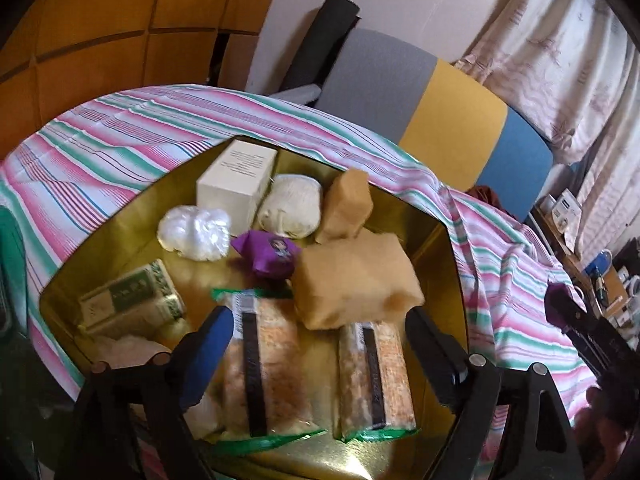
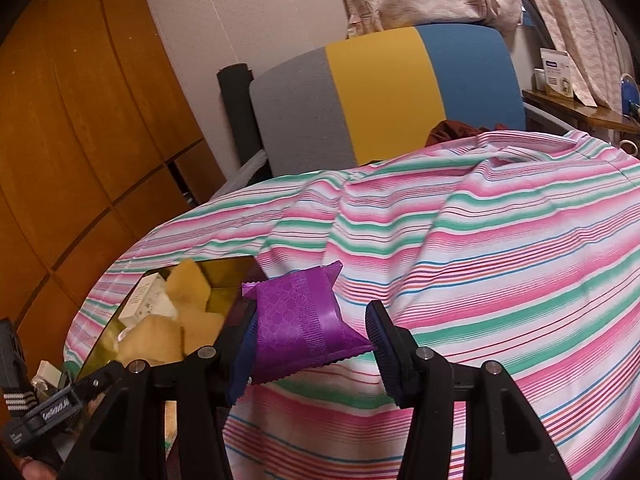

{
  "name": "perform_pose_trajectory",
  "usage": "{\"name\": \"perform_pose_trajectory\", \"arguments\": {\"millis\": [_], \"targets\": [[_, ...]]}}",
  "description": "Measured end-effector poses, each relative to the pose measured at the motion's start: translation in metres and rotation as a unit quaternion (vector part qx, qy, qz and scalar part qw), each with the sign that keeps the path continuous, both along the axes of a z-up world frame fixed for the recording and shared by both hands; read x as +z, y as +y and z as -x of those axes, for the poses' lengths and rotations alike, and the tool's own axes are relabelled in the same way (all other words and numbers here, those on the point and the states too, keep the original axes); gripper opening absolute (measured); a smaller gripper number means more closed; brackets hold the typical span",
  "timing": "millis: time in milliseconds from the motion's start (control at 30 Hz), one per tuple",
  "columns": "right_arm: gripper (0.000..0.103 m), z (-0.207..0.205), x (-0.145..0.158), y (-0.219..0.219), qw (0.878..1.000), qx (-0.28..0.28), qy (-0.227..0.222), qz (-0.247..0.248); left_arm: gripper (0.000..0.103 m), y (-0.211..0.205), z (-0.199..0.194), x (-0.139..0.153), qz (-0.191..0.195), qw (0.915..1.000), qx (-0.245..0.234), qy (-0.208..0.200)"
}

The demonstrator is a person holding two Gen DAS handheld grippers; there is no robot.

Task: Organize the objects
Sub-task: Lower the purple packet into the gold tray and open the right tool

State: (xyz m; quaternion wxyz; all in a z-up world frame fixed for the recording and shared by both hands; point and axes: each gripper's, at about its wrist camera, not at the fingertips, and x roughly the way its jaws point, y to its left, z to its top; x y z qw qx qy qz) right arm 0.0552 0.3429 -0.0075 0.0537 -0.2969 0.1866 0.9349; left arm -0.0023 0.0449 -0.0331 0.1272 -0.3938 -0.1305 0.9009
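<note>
A gold tray (image 1: pixel 444 248) sits on the striped cloth and holds several items: a white box (image 1: pixel 236 182), a cream yarn ball (image 1: pixel 290 204), a white plastic bundle (image 1: pixel 194 232), a purple packet (image 1: pixel 270 256), two tan wrapped parcels (image 1: pixel 354 280), a green-patterned box (image 1: pixel 130 300) and two long snack packs (image 1: pixel 376 376). My left gripper (image 1: pixel 316 340) is open and empty above the snack packs. My right gripper (image 2: pixel 312 344) is shut on a second purple packet (image 2: pixel 300 320) over the cloth, right of the tray (image 2: pixel 224 276).
The pink, green and white striped cloth (image 2: pixel 460 260) covers the surface. A grey, yellow and blue chair back (image 2: pixel 384 92) stands behind it. Wooden panels (image 2: pixel 80 140) are at the left, curtains (image 1: pixel 560 60) and a cluttered shelf (image 1: pixel 600 280) at the right.
</note>
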Motion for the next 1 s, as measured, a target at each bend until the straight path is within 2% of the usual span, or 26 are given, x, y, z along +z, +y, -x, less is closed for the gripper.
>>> {"name": "perform_pose_trajectory", "arguments": {"millis": [233,300,367,467,600,700,767,867,1000], "targets": [[0.053,0.002,0.008,-0.021,1.000,0.027,0.005,-0.004,0.091,-0.010,0.020,0.006,-0.007,0.9995,0.031,0.003],[0.053,0.003,0.010,-0.027,0.999,0.035,0.005,-0.003,0.093,-0.007,0.028,0.008,0.009,0.9993,0.036,0.007],[0.053,0.004,0.011,-0.033,0.999,0.043,0.005,-0.004,0.092,-0.005,0.036,0.004,0.039,0.9983,0.044,-0.006],[0.053,0.005,0.013,-0.042,0.999,0.054,0.004,-0.007,0.091,-0.009,0.039,-0.004,0.057,0.9968,0.051,-0.024],[0.053,0.007,0.013,-0.053,0.997,0.072,0.002,-0.010,0.091,-0.013,0.028,-0.010,0.035,0.9980,0.037,-0.037],[0.053,0.014,0.011,-0.064,0.996,0.088,-0.005,-0.013,0.093,-0.016,0.014,-0.006,0.018,0.9991,0.031,-0.024],[0.053,0.019,0.009,-0.072,0.995,0.100,-0.012,-0.015,0.100,-0.015,0.005,-0.002,0.012,0.9997,0.019,-0.011],[0.053,0.028,0.005,-0.086,0.992,0.121,-0.026,-0.016,0.103,-0.015,-0.008,0.003,0.018,0.9997,0.009,0.017],[0.053,0.032,0.000,-0.106,0.987,0.152,-0.037,-0.035,0.103,-0.018,-0.017,0.005,0.034,0.9990,0.002,0.029]]}}
